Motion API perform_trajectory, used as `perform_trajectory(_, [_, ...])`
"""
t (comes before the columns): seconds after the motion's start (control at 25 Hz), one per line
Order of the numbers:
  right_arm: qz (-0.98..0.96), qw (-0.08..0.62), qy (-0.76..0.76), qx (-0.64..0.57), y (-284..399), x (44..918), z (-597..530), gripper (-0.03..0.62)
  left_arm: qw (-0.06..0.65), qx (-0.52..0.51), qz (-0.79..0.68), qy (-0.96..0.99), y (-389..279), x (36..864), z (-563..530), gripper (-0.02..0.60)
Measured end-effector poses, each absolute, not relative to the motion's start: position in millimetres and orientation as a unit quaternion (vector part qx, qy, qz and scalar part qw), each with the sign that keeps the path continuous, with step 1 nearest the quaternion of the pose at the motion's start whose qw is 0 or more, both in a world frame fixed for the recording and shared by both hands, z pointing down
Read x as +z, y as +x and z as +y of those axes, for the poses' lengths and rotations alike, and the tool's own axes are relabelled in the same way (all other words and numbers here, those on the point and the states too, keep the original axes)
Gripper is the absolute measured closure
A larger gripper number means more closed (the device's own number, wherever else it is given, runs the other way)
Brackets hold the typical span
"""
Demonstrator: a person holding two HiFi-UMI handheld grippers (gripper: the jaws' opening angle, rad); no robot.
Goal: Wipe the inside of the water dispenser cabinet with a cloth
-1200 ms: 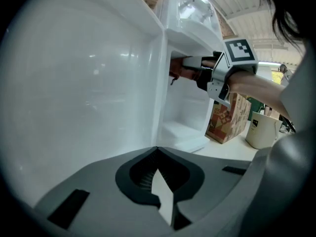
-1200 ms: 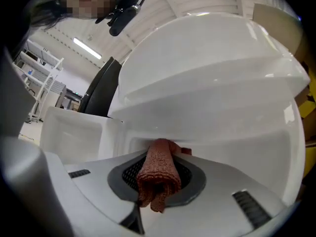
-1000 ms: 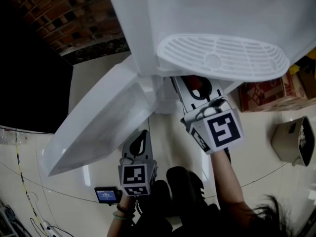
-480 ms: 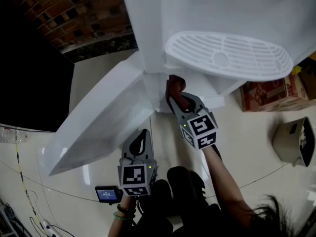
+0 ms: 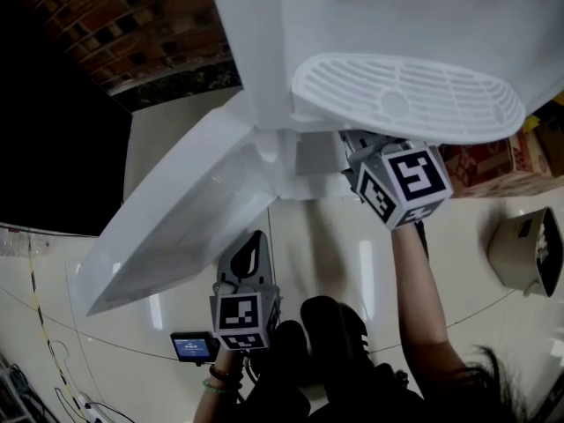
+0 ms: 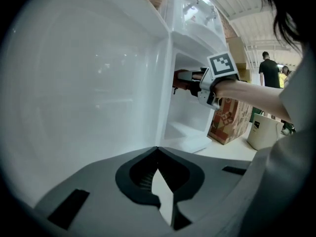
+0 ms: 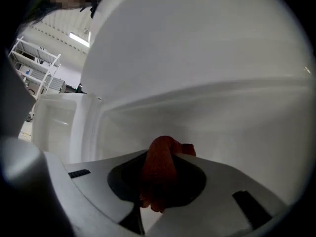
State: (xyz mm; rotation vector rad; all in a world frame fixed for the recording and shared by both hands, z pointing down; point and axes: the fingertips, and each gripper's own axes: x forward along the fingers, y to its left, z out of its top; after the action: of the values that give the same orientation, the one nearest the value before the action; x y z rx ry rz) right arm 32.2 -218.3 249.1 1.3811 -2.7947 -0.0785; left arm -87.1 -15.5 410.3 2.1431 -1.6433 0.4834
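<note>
The white water dispenser stands with its cabinet door swung open to the left. My right gripper reaches into the cabinet under the slotted drip tray. It is shut on a bunched red-orange cloth, which sits close to the white inner wall. In the head view only its marker cube shows; the tips are hidden under the tray. My left gripper hangs low in front of the open door, shut, with nothing in it. From the left gripper view the cloth shows inside the cabinet opening.
A printed cardboard box and a beige bin stand on the floor to the right of the dispenser. A small screen device and cables lie at the lower left. People stand far behind.
My right gripper has swept with the cloth from the hinge side of the cabinet to the right, further under the drip tray. The left gripper has not moved.
</note>
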Motion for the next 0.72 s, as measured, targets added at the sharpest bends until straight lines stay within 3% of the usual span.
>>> perform_trajectory(0.24, [-0.897, 0.026, 0.441, 0.000, 22.2, 275.2, -236.0, 0.522, 0.198, 0.174, -0.591, 0.763, -93.9, 409.9, -14.5, 0.580])
perform_trajectory(0.72, [-0.892, 0.192, 0.394, 0.109, 1.8, 444.1, -211.1, 0.522, 0.201, 0.172, -0.591, 0.762, -95.9, 410.2, -11.7, 0.580])
